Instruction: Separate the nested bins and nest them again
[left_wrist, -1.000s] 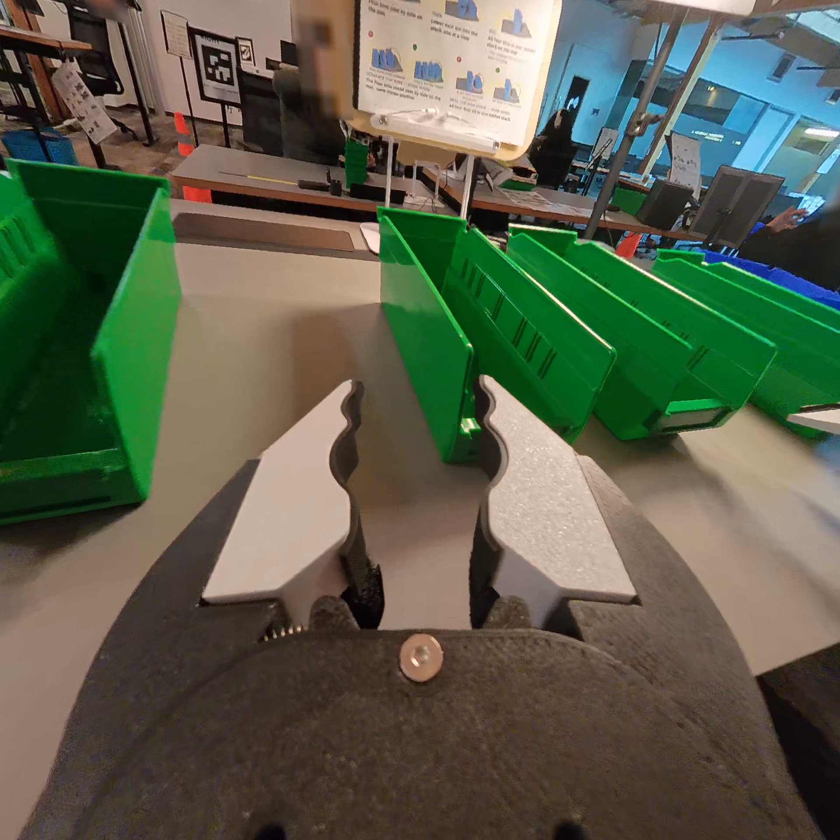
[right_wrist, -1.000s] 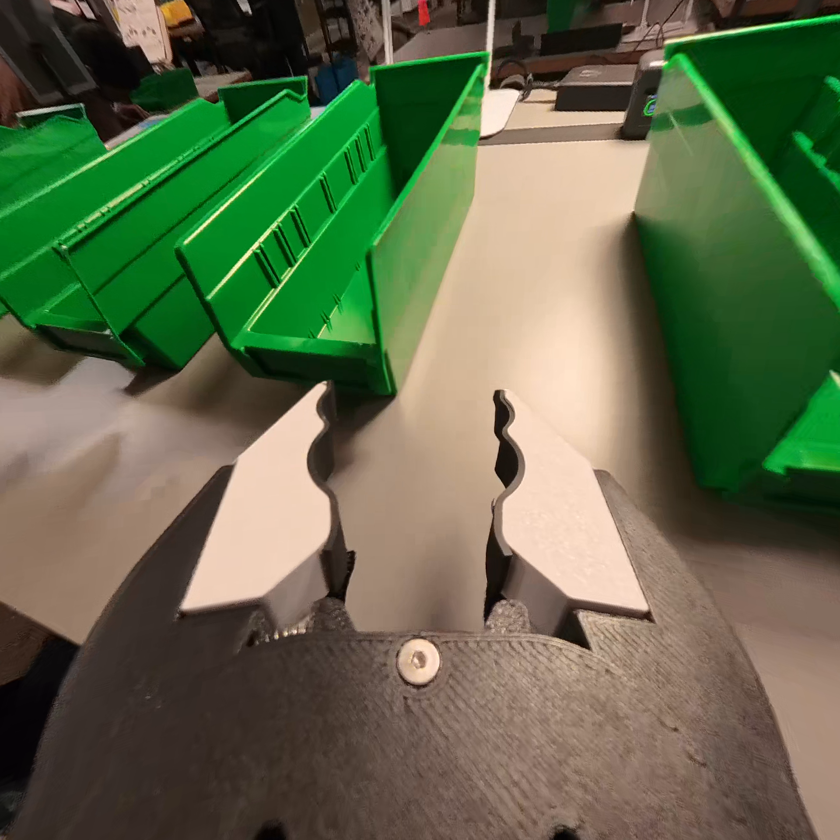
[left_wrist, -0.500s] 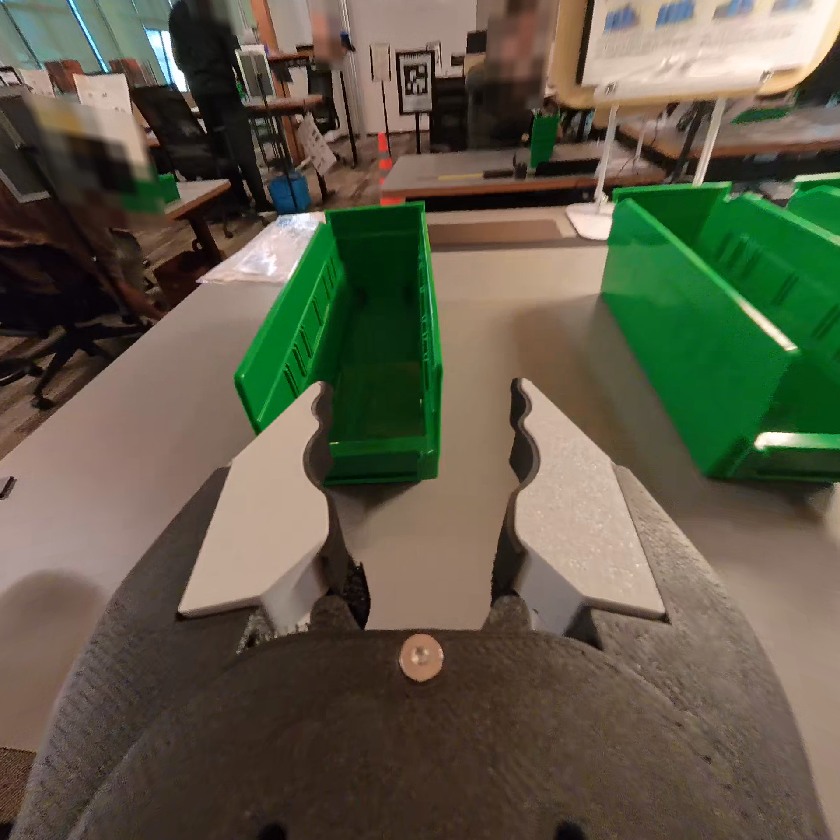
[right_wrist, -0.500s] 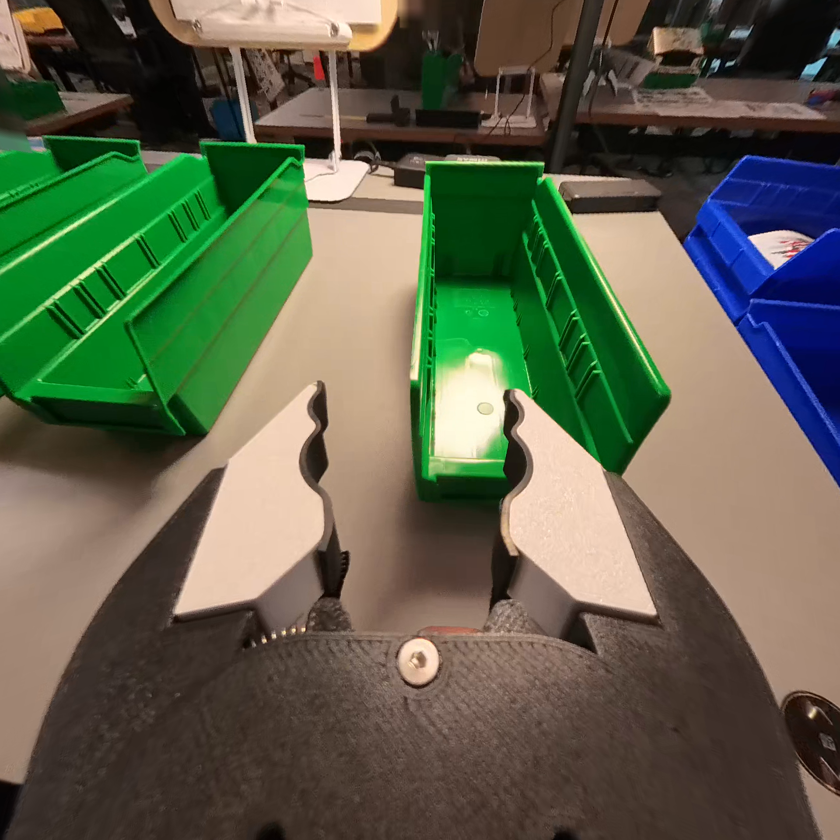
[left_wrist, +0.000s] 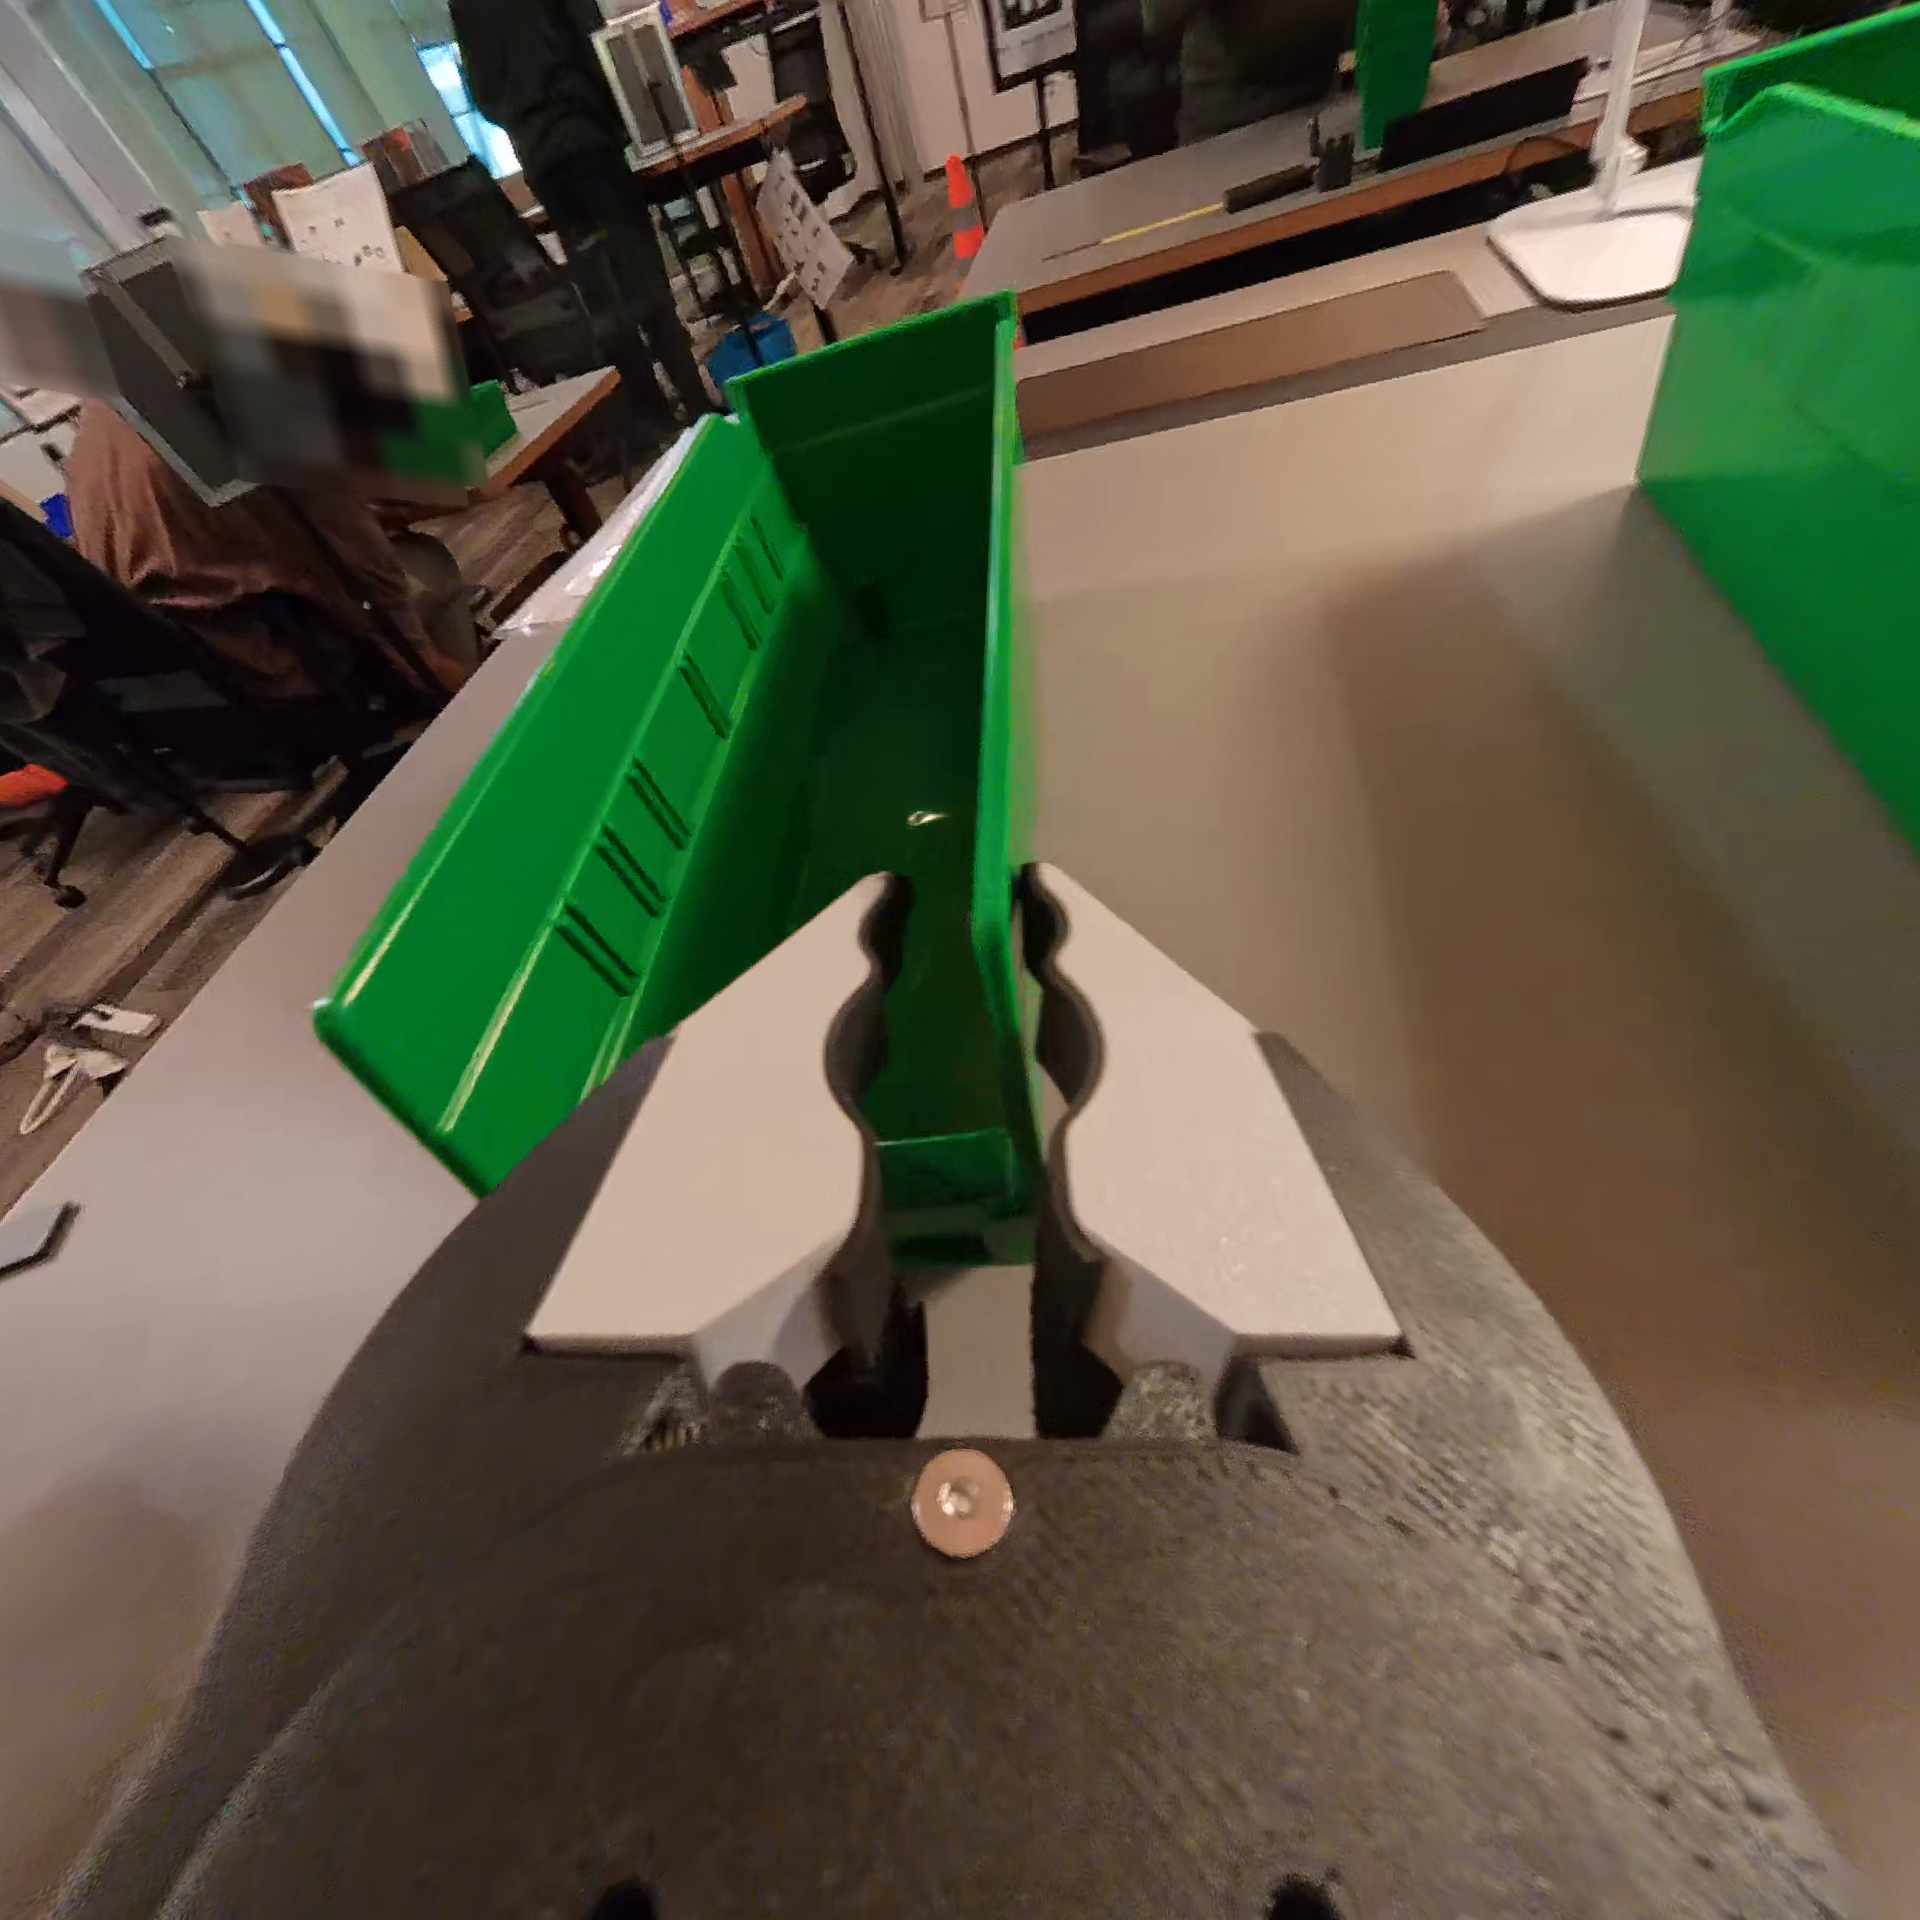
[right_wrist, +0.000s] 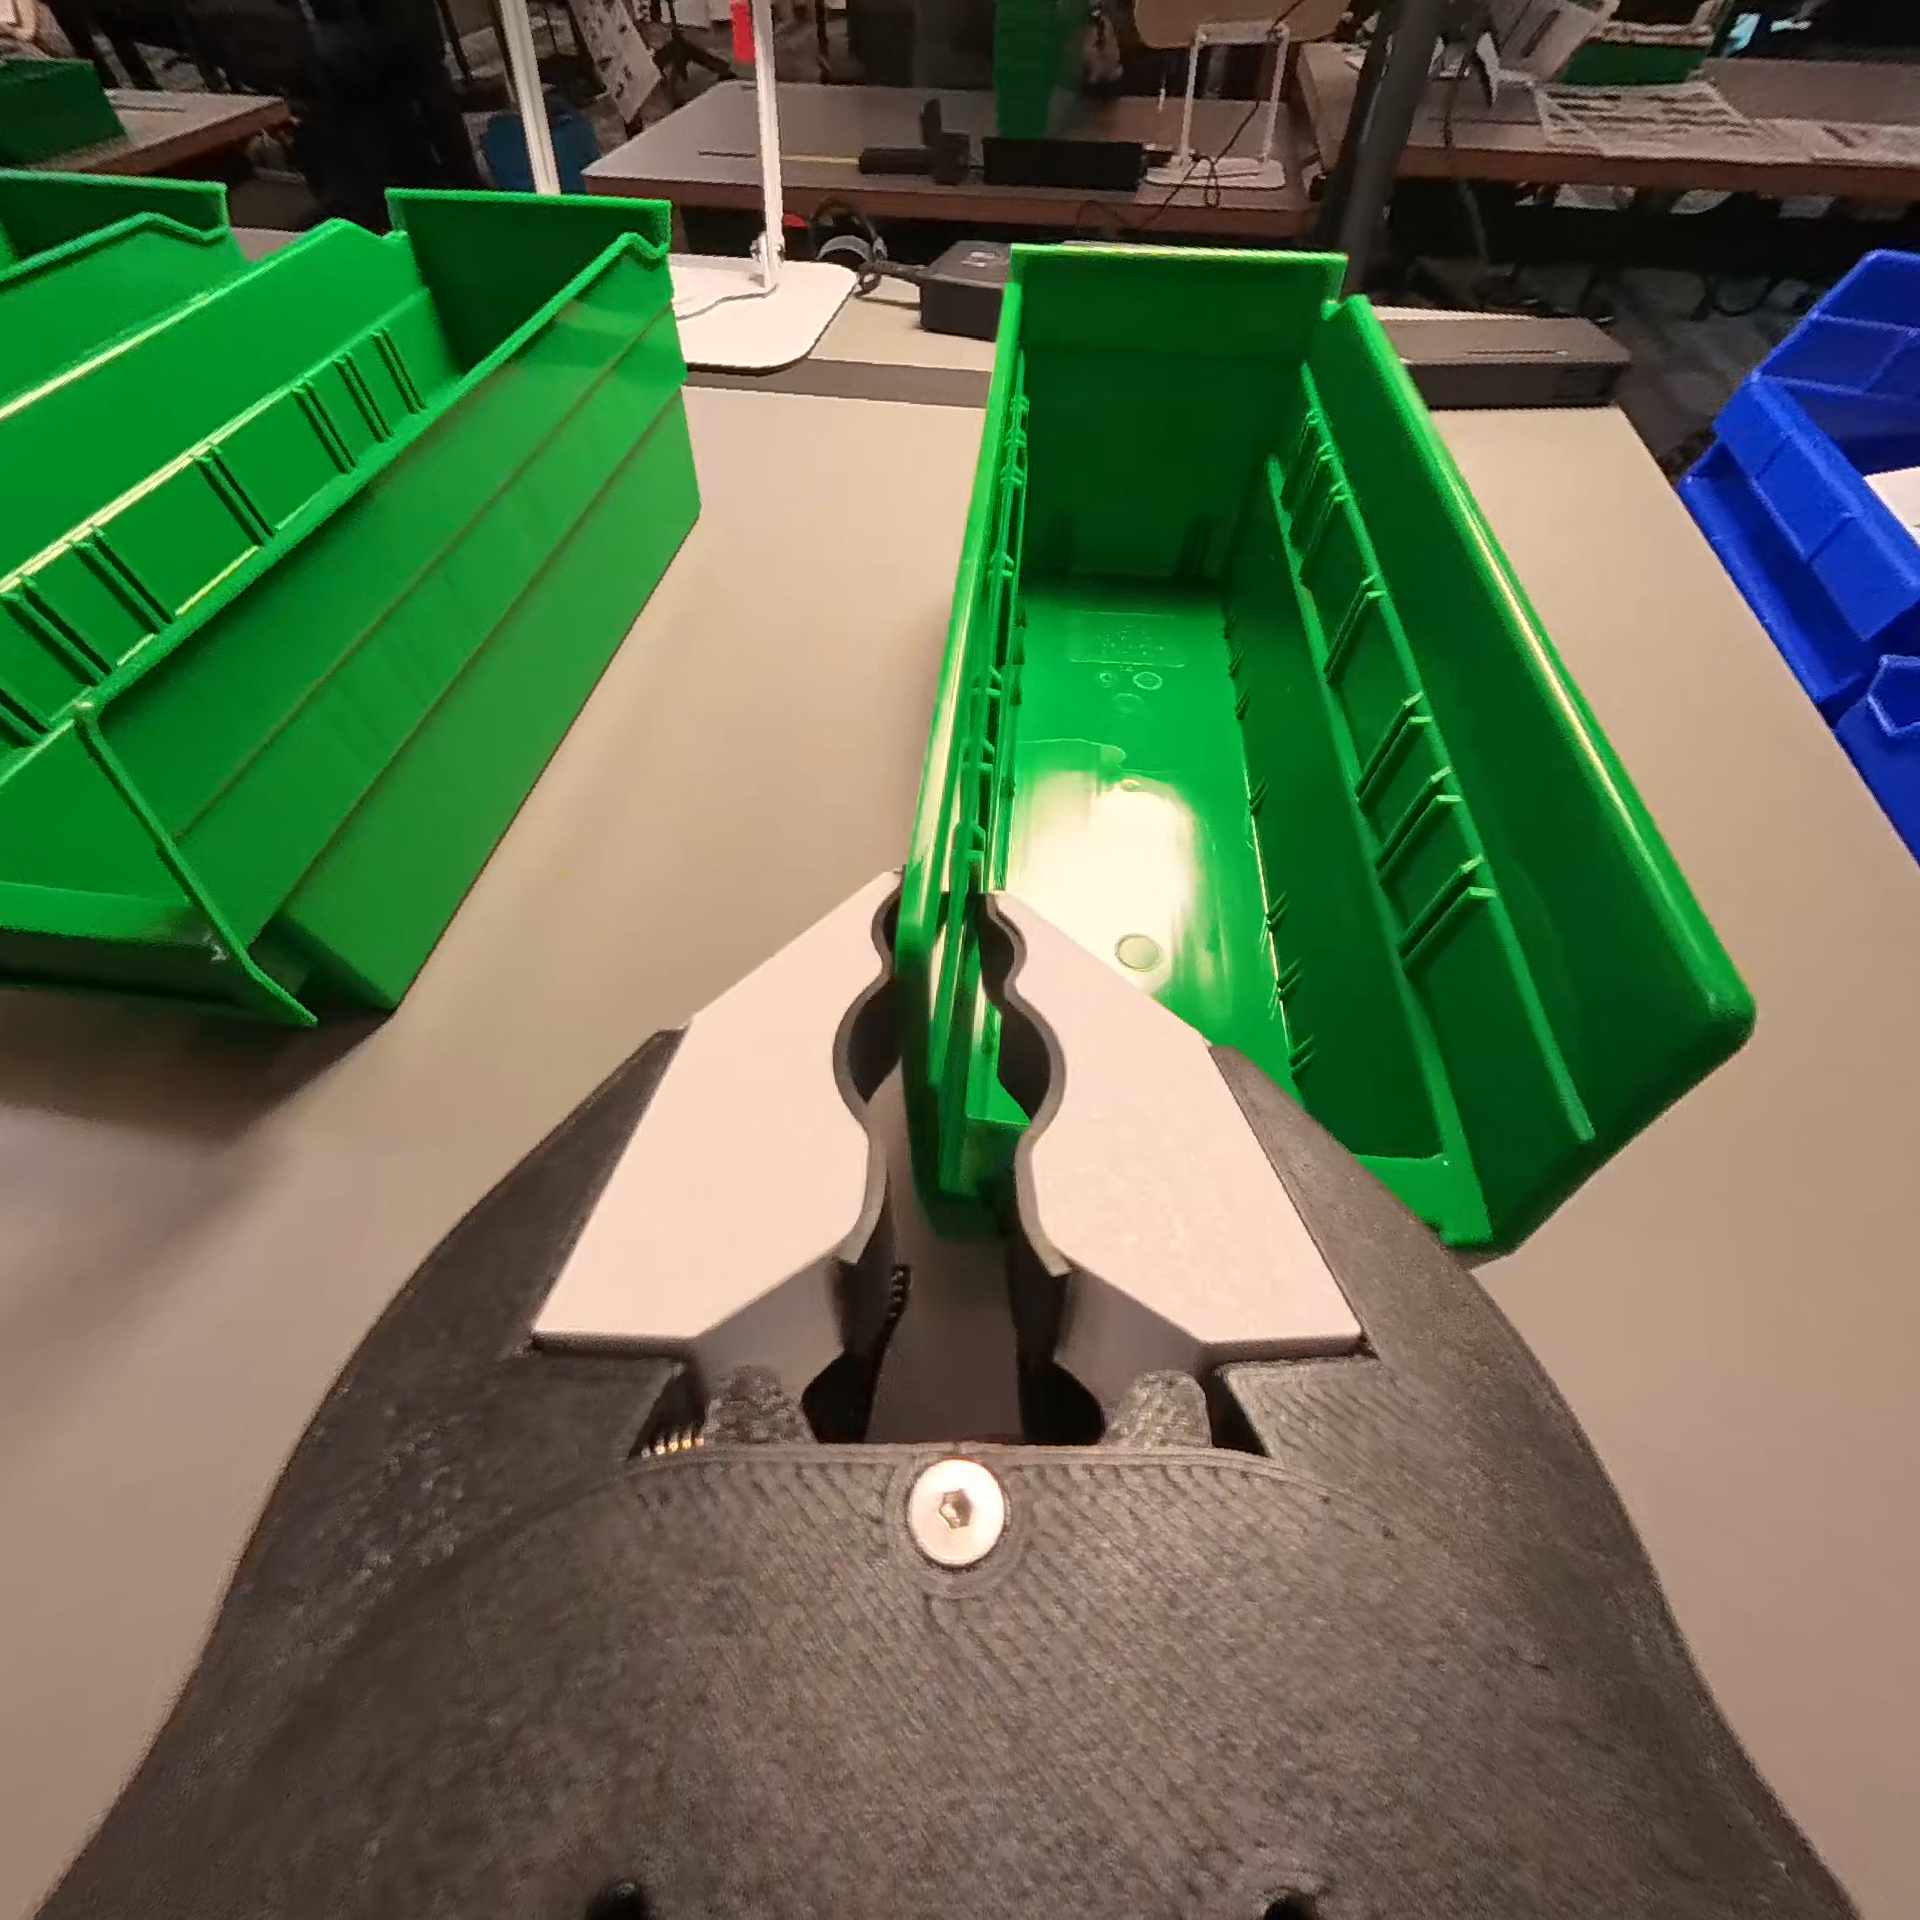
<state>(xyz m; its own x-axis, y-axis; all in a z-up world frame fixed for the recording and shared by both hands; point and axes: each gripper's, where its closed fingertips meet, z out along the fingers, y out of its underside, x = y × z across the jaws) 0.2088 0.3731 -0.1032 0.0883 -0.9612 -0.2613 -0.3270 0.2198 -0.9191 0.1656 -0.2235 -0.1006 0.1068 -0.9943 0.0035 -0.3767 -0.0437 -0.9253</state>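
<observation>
Green bin (right_wrist: 1351, 665) on the grey counter (right_wrist: 727, 644) — long, open-topped, empty; the right gripper (right_wrist: 940, 914) has its fingers (right_wrist: 1101, 1122) narrowed onto the bin's left side wall near the front corner, one inside, one outside. Nested green bins (right_wrist: 343, 540) lie to its left, well apart; blue bins (right_wrist: 1829, 488) at the counter's right edge. In the left wrist view, the left gripper (left_wrist: 961, 894) clamps the right side wall of another green bin (left_wrist: 665, 790) the same way — fingers (left_wrist: 748, 1132) astride the wall.
</observation>
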